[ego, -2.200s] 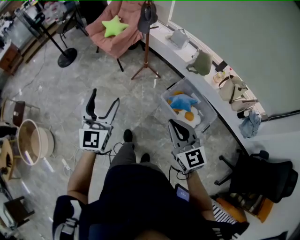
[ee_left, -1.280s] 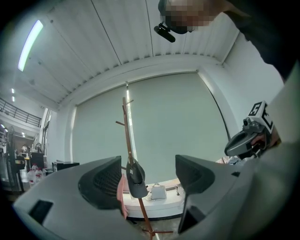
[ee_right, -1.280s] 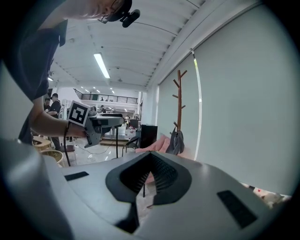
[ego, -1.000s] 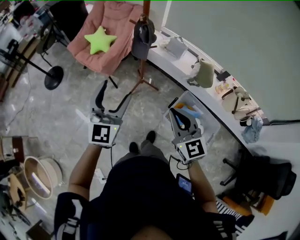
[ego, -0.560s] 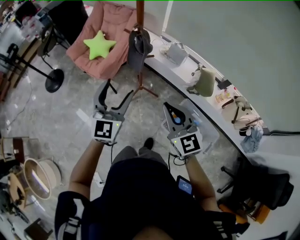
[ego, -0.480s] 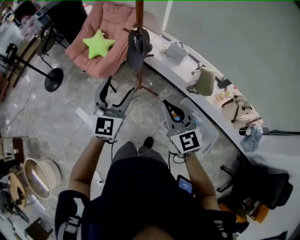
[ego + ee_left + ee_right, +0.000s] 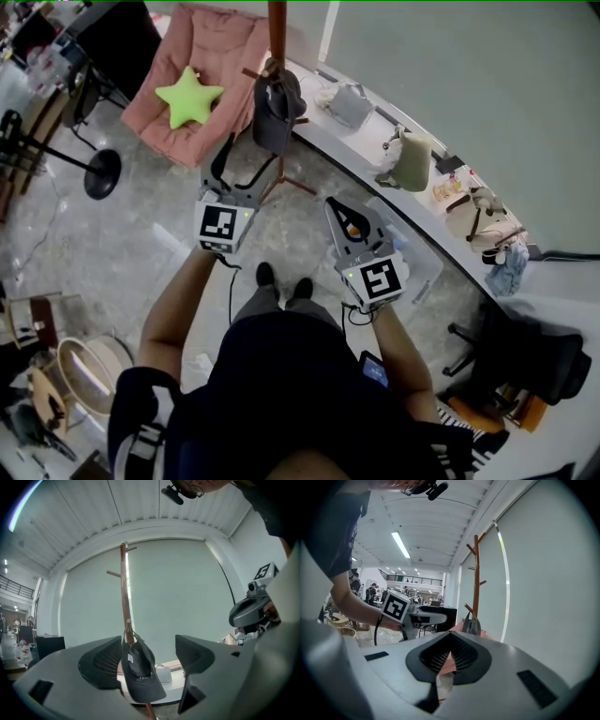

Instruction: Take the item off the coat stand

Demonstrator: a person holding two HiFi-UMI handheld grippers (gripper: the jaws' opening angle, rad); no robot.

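A dark grey cap (image 7: pixel 277 114) hangs from a peg of the wooden coat stand (image 7: pixel 277 37). In the left gripper view the cap (image 7: pixel 139 673) hangs straight ahead between the jaws, still some way off. My left gripper (image 7: pixel 246 161) is open, its tips just short of the cap. My right gripper (image 7: pixel 341 212) is shut with nothing in it, lower and to the right of the stand. In the right gripper view the stand (image 7: pixel 476 581) rises ahead with the cap (image 7: pixel 472 624) on a low peg.
A pink chair (image 7: pixel 192 75) with a green star cushion (image 7: pixel 187 96) stands left of the coat stand. Bags (image 7: pixel 409 158) lie along a white ledge (image 7: pixel 375 155) at the right. A clear bin (image 7: pixel 412 262) sits by my right gripper. A black floor stand (image 7: pixel 98 178) is at the left.
I have walked up to the coat stand. Both grippers rose and moved forward; the left one now reaches nearly to the cap. The right stayed shut, the left open.
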